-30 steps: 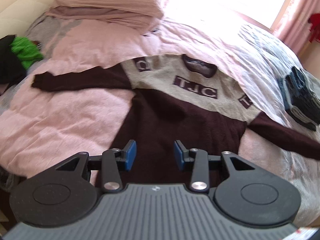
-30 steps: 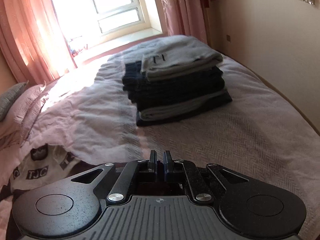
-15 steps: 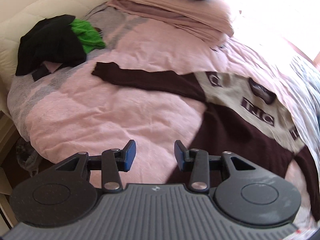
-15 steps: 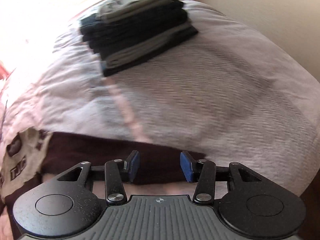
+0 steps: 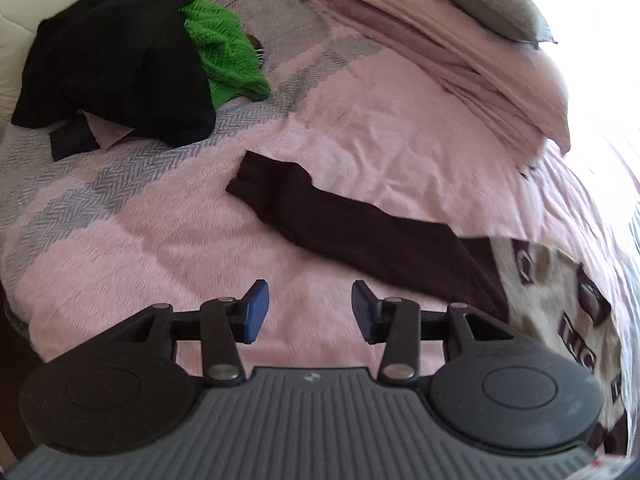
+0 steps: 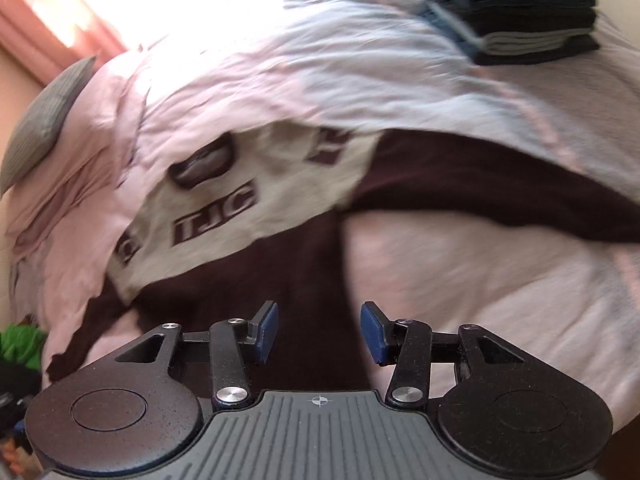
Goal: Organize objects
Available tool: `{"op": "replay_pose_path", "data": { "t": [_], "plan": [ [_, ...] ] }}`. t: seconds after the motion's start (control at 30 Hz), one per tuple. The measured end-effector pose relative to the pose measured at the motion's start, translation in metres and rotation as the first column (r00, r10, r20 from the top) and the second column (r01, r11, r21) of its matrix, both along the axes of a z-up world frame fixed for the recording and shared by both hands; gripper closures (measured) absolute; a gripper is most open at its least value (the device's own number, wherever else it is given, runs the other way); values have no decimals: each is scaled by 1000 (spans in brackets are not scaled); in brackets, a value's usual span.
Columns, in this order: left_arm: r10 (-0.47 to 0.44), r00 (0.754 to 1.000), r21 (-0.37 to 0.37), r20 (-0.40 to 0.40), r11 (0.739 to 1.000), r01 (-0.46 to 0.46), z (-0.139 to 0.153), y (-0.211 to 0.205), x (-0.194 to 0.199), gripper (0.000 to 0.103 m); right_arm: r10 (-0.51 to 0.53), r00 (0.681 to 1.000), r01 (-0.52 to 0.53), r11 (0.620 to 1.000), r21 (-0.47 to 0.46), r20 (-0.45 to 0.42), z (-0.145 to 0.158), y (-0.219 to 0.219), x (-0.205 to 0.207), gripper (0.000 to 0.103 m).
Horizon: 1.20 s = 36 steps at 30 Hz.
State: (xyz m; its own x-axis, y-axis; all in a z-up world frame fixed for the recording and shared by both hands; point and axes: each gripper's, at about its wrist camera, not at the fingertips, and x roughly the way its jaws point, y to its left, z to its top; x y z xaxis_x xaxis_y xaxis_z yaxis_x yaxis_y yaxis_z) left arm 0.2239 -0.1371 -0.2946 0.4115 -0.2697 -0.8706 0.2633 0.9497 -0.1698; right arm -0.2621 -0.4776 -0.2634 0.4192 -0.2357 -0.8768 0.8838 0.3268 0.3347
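Item: maroon-and-cream sweater (image 6: 280, 240), lettered across the chest, was laid flat and face-up on the pink bedspread (image 5: 360, 120). One maroon sleeve (image 5: 340, 224) was stretched away from the sweater body toward the bed's head; the other sleeve (image 6: 500, 192) was extended on the opposite side of the sweater.

Left gripper (image 5: 306, 312): jaws were spread wide and empty, held above bare bedspread just beside the near sleeve, not touching it.

Right gripper (image 6: 318, 332): jaws were spread wide and empty, held over the sweater's lower maroon body; contact could not be told.

Other stock, relative to the sweater: a loose heap of black garment (image 5: 112, 60) and green knit (image 5: 224, 52) was found well beyond the sleeve cuff; a folded stack (image 6: 520, 12) was seen well apart past the far sleeve; a grey pillow (image 5: 480, 4) was placed beyond the collar.

Risks, as judged:
- Bedspread could be pinched along with the knit if the jaws were closed too deep, so the cover would be dragged.
- A thick sleeve could slip from a shallow pinch.
- An uneven fold could result if the two sides were lifted out of step.
- Both views were blurred, so aim at the cuff could be missed.
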Motion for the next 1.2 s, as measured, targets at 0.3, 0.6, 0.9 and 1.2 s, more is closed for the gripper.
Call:
{"op": "replay_pose_path", "data": {
  "t": [0.3, 0.6, 0.9, 1.2],
  "plan": [
    [193, 981, -5, -22, 981, -193, -66, 10, 99, 63, 63, 985, -71, 997, -43, -158, 3, 53, 53, 60],
    [152, 988, 41, 12, 987, -153, -99, 2, 130, 100, 40, 969, -46, 999, -21, -243, -5, 56, 52, 60],
    [-70, 984, 306, 162, 952, 18, -100, 4, 120, 91, 27, 973, -29, 1000, -8, -229, -14, 66, 46, 60],
    [-119, 992, 281, 49, 954, 100, -69, 17, 43, 75, -75, 978, 86, 995, 49, -192, -32, 86, -28, 56]
  ]
}}
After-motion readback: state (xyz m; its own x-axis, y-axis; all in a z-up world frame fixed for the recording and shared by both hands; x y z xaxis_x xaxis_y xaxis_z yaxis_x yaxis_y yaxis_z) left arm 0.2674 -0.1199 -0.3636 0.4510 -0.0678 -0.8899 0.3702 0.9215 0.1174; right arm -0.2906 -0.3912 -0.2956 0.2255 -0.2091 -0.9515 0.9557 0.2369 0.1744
